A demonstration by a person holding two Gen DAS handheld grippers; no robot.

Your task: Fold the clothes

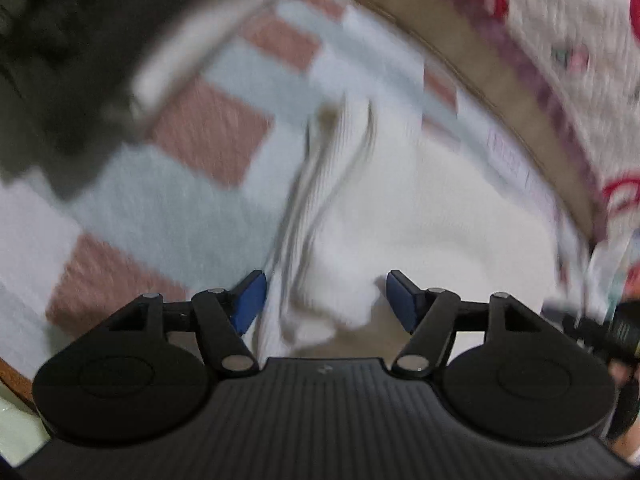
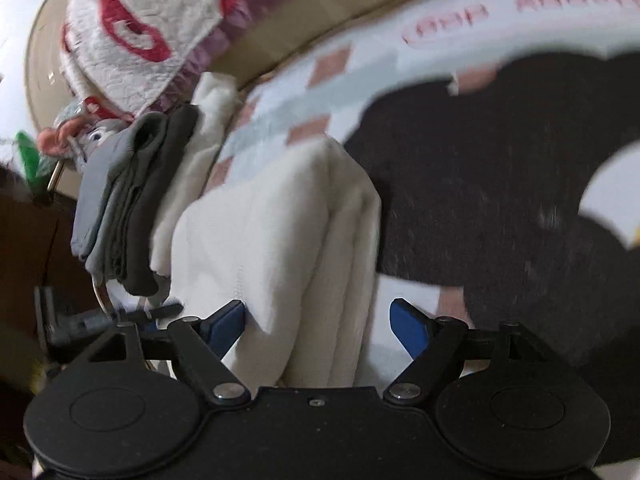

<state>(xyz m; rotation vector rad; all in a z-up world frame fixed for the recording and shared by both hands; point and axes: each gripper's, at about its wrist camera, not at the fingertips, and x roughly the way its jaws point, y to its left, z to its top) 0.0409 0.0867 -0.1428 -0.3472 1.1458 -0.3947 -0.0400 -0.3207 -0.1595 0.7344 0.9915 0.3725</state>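
Note:
A white knit garment (image 1: 400, 208) lies folded on a checked cover (image 1: 172, 196). Its layered edge runs between the blue pads of my left gripper (image 1: 326, 300), whose jaws stand wide apart just over the cloth. In the right wrist view the same white garment (image 2: 280, 232) shows as a thick folded bundle. My right gripper (image 2: 318, 326) is open around its near end, the cloth lying between the fingers without being pinched. The left wrist view is blurred by motion.
A dark garment (image 2: 480, 184) is spread on the cover to the right of the white one. Folded grey and dark clothes (image 2: 132, 196) are stacked to its left. A white quilt with red patterns (image 2: 136, 32) and a tan board (image 1: 472, 64) lie beyond.

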